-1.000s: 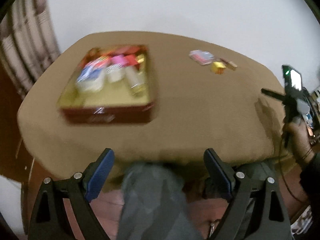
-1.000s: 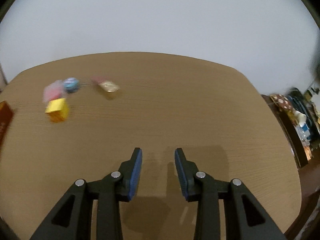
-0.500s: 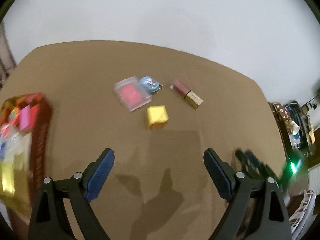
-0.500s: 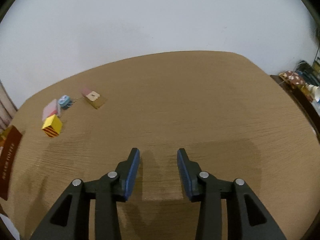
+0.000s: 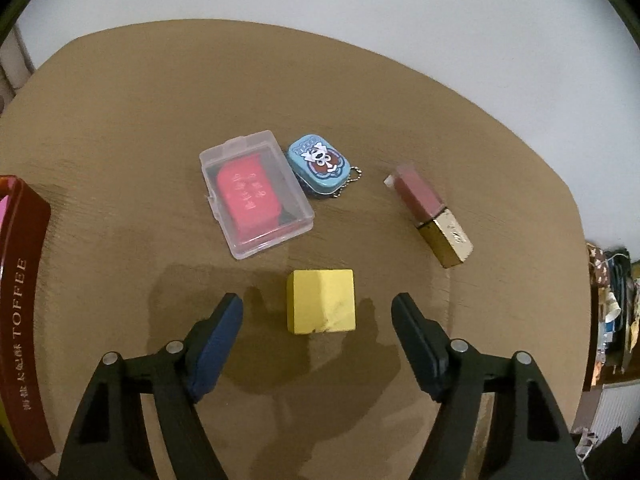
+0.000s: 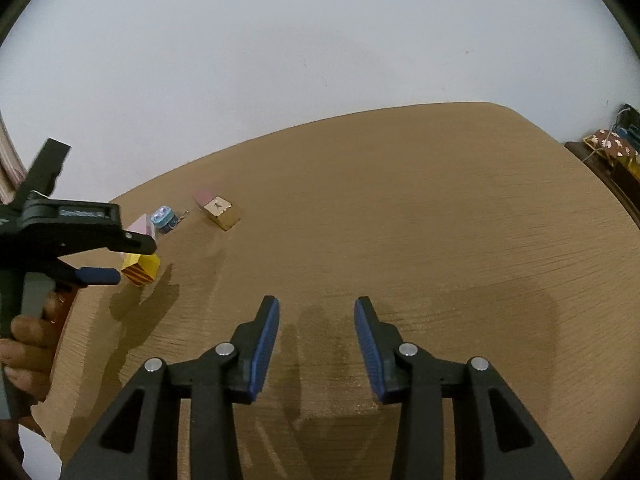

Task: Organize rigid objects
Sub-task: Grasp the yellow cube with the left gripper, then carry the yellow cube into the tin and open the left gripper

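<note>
Your left tool (image 5: 318, 316) is pointing steeply down at the tabletop (image 5: 460, 128), and its jaws have just been closing in. They are still standing apart on either side of the yellow block (image 5: 321, 301), with a clear gap at each pad, so nothing is being gripped. In the right wrist view the same block is showing a red-striped side face.

Just beyond the block, a clear plastic case (image 5: 256, 198) is lying flat with its lid shut, and a red flat item (image 5: 248, 200) with pale lettering is sitting inside it. Touching the case's right edge, a small blue tin (image 5: 319, 162) with a cartoon print and a bead chain is resting closed, so you cannot tell what it holds. To the right and well apart from those, a lipstick (image 5: 430, 216) with a dark pink body and a gold cap is lying on its side.

At the left edge, the dark red wall of a toffee tin (image 5: 22, 320) is showing; a strip of pink is peeking over its rim, but the contents are mostly out of sight.

Your right tool (image 6: 316, 334) is hanging over bare tabletop, well away from the cluster, its jaws narrow but open and empty. Your left hand (image 6: 28, 344) is wrapping the left tool's handle in the right wrist view.
</note>
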`<state>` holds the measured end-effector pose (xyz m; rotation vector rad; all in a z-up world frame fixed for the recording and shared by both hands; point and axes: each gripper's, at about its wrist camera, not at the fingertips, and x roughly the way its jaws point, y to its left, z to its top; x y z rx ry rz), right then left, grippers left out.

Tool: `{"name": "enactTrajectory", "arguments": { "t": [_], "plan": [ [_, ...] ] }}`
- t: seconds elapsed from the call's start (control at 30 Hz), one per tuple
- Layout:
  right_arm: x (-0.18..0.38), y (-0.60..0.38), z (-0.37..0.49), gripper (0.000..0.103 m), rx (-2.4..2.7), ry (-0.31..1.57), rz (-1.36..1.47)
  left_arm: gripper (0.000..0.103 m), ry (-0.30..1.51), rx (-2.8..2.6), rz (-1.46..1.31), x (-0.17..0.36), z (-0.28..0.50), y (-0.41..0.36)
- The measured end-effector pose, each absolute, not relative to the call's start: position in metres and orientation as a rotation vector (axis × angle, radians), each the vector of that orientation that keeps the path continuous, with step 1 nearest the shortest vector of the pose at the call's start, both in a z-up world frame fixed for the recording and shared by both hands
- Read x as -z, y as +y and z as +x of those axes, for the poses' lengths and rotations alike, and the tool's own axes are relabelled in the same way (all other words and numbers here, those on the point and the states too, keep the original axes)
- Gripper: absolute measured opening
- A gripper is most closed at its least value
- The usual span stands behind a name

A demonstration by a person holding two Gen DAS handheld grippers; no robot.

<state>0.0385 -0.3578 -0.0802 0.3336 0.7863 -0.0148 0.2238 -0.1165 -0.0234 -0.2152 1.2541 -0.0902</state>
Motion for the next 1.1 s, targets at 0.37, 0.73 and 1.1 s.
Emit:
{"name": "enactTrajectory", "arguments": {
  "t": [0.37,0.73,1.1],
  "plan": [
    [0.077,-0.365,0.032,0.040,0.011,0.772,0.357,0.026,1.234,0.100,-0.067,0.036,0.238,-0.138],
    [0.081,-0.366,0.041,0.040,0.018,0.810,0.355,0.026,1.217,0.153,-0.114,-0.030,0.116,-0.053],
    [0.088,-0.357,0.052,0.040,0.053,0.858,0.311,0.026,1.280,-0.192,0.038,-0.050,0.069,0.155]
  ]
}}
